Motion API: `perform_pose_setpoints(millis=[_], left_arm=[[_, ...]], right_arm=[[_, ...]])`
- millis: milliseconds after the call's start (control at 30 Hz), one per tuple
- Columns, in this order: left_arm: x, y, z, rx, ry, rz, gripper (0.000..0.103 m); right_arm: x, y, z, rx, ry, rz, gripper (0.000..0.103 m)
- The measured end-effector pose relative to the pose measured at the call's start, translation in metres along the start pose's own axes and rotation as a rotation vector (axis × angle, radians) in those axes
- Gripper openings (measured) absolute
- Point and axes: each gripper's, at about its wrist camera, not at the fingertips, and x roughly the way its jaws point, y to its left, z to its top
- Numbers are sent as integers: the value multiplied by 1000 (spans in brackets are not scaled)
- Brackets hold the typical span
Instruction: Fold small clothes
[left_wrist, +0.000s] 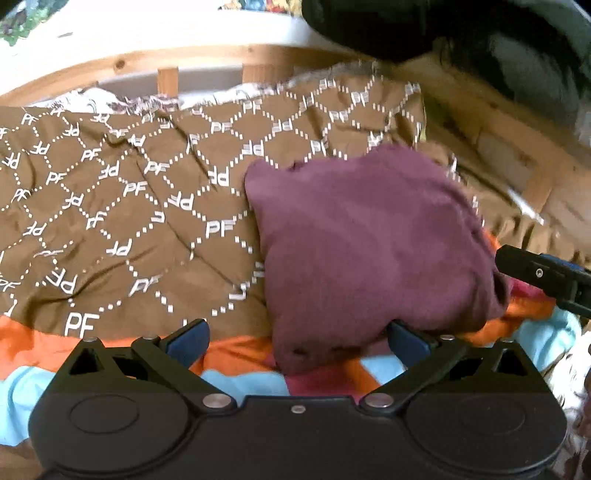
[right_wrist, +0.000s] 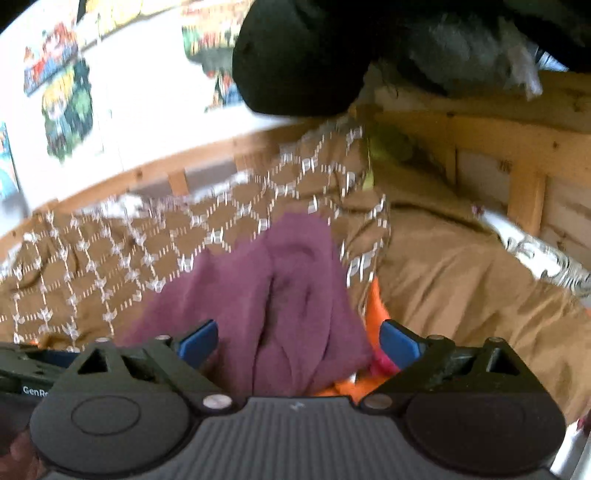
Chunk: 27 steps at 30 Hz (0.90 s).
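Fingers of both the left gripper (left_wrist: 297, 341) and right gripper (right_wrist: 299, 341) gape apart around the purple garment (left_wrist: 369, 251), lower centre, apparently ready to pinch its near edge.

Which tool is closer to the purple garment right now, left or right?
Too close to call. The left tool is open at the purple garment's near edge; the right tool is open, with the cloth lying between its fingers.

bedroom | wooden bed frame (right_wrist: 517, 147) | blanket (left_wrist: 129, 206) | posters (right_wrist: 66, 92)
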Motion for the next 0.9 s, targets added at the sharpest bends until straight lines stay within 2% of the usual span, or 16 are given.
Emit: perform_pose_setpoints(millis=[100, 167, 233, 367, 400, 467, 567, 700, 800, 900], left_arm=[[-1, 2, 2, -25, -22, -3, 102], [0, 2, 3, -36, -24, 5, 102], [2, 1, 3, -35, -19, 17, 102], [4, -4, 2, -4, -24, 37, 102], [5, -4, 1, 2, -22, 41, 102], [8, -5, 1, 8, -9, 46, 102], [11, -4, 1, -4, 11, 31, 102], [14, -8, -1, 2, 33, 5, 102], [12, -10, -1, -1, 24, -25, 102], [8, -11, 0, -21, 2, -75, 102]], right_arm=[[0, -9, 3, 67, -20, 16, 74], [6, -15, 3, 108, -10, 23, 58], [13, -24, 0, 178, 3, 40, 49], [22, -50, -4, 360, 11, 77, 48], [25, -55, -5, 385, 18, 85, 44], [32, -58, -6, 383, 46, 102, 19], [42, -51, -5, 307, 97, 105, 10], [38, -43, -1, 239, 61, 65, 5], [26, -43, 7, 196, -13, 38, 5], [23, -41, 13, 153, -41, 20, 4]])
